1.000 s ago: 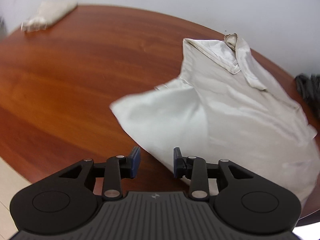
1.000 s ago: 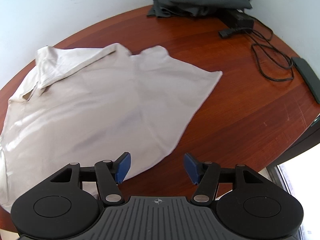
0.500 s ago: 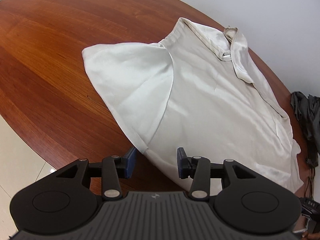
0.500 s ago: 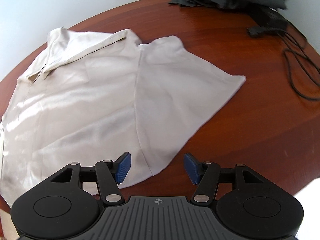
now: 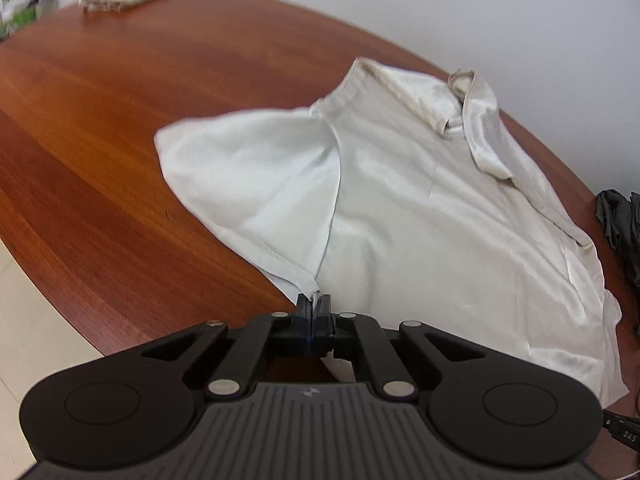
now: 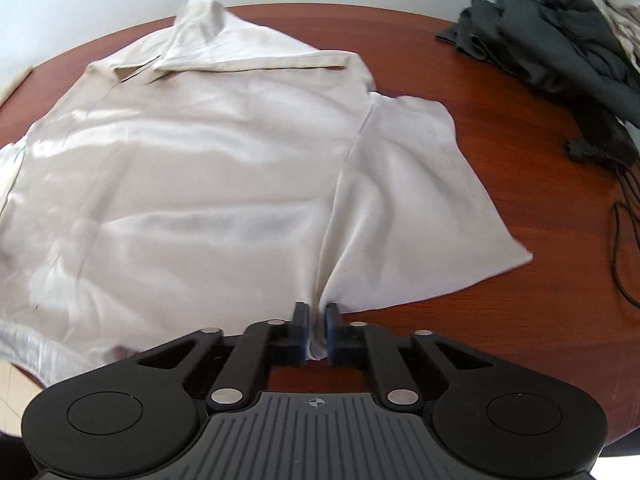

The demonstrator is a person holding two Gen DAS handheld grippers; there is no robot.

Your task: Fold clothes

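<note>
One broad wooden table point(image 5: 100, 120) carries a cream shirt point(image 5: 420, 220) spread flat, collar at twelve o'clock. Dark clothes point(image 6: 560, 40) heap at two o'clock, probably several garments. The right gripper point(image 6: 316, 332) pinches the shirt's fabric at the underarm seam; the left gripper point(image 5: 313, 312) has its fingers pressed together on the sleeve hem.

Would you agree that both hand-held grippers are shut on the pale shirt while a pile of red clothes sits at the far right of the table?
Not quite: the pile is dark grey, not red, as the right wrist view shows. The rest holds: the left hand-held gripper and the right hand-held gripper are each shut on the pale shirt, which lies on the table.
</note>
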